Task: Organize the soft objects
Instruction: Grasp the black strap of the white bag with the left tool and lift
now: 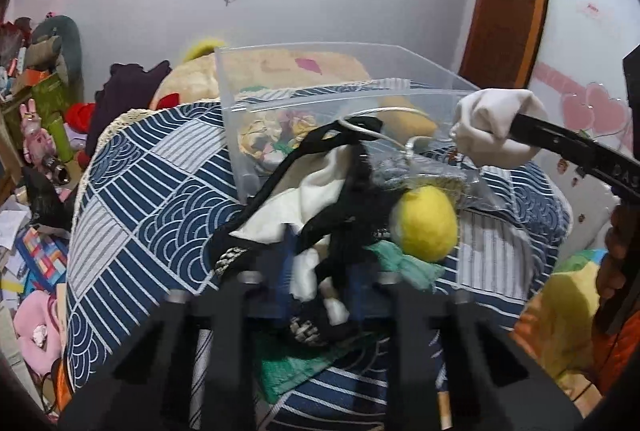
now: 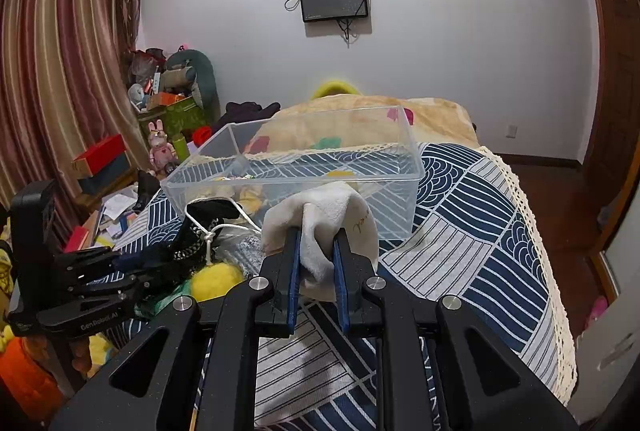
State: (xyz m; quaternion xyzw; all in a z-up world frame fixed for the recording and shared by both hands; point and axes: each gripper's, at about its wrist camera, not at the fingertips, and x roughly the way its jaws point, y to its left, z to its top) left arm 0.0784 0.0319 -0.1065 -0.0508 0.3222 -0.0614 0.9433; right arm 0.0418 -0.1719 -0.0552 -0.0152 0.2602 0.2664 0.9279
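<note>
Two grippers work over a bed covered by a blue-and-white wave-pattern bedspread [image 2: 472, 231]. The right gripper [image 2: 316, 251] is clamped on a cream-white soft cloth [image 2: 320, 219], pinched between its blue-padded fingers [image 2: 294, 263] and held above the bedspread, just in front of the near wall of a clear plastic bin [image 2: 400, 159]; faint gold writing on the cloth is too small to read. The left gripper [image 1: 320, 271] is clenched on a tangle of black-and-white fabric [image 1: 320, 199] drawn up from the pile in front of the bin. In the right wrist view the left gripper's side reads "GenRobot.AI" [image 2: 98, 321].

The pile sits against the bin's near-left corner: a yellow plush ball [image 1: 428, 223], green cloth [image 1: 404, 263], a white cord [image 2: 224, 227] and a clear plastic bag [image 1: 440, 171]. Inside the bin lie a few colourful soft items [image 1: 276, 135].

To the right of the bin the bedspread is flat and bare out to its lace-trimmed edge [image 2: 532, 215]. On the left, clutter crowds the floor beside the bed [image 1: 28, 223].
</note>
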